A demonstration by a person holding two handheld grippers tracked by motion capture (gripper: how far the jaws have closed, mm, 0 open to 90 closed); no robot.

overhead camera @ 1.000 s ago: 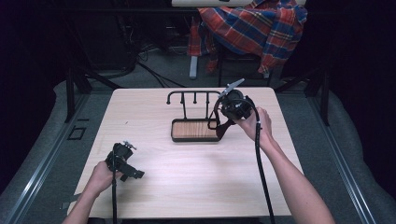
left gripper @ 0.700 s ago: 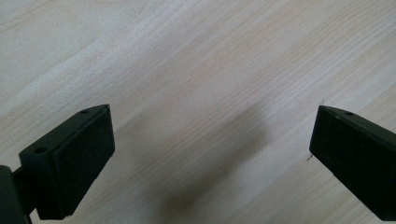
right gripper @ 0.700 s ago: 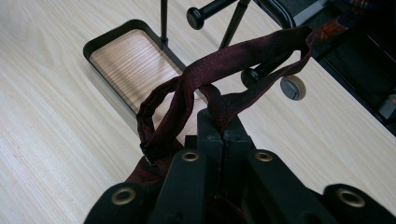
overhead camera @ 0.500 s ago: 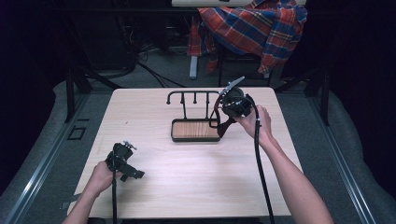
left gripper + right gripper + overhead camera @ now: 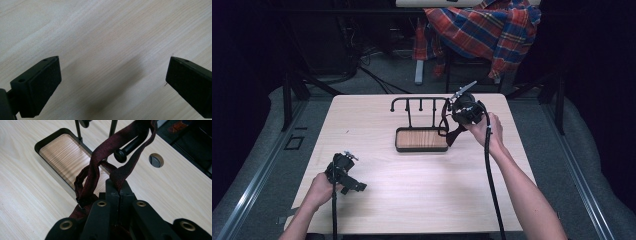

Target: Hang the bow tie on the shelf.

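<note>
A black hook rack (image 5: 419,102) stands on a black-rimmed wooden tray (image 5: 398,145) at the table's far middle. My right gripper (image 5: 452,123) is at the rack's right end, shut on a dark red fabric strap (image 5: 100,162). The strap loops over the rack's knobbed end hook (image 5: 121,155) and hangs down in a twisted fold beside the tray's rim (image 5: 53,178). My left gripper (image 5: 354,184) rests low over bare wood at the near left. Its two black fingers (image 5: 42,82) stand wide open with nothing between them.
A plaid cloth (image 5: 482,30) lies over a chair behind the table. A round cable hole (image 5: 155,160) sits in the tabletop just past the rack. Dark stands and cables crowd the floor at the back. The right gripper's cable (image 5: 492,190) trails along the forearm.
The right gripper, with the strap, has shifted very slightly to the right by the rack's end. The left gripper has stayed where it was.
</note>
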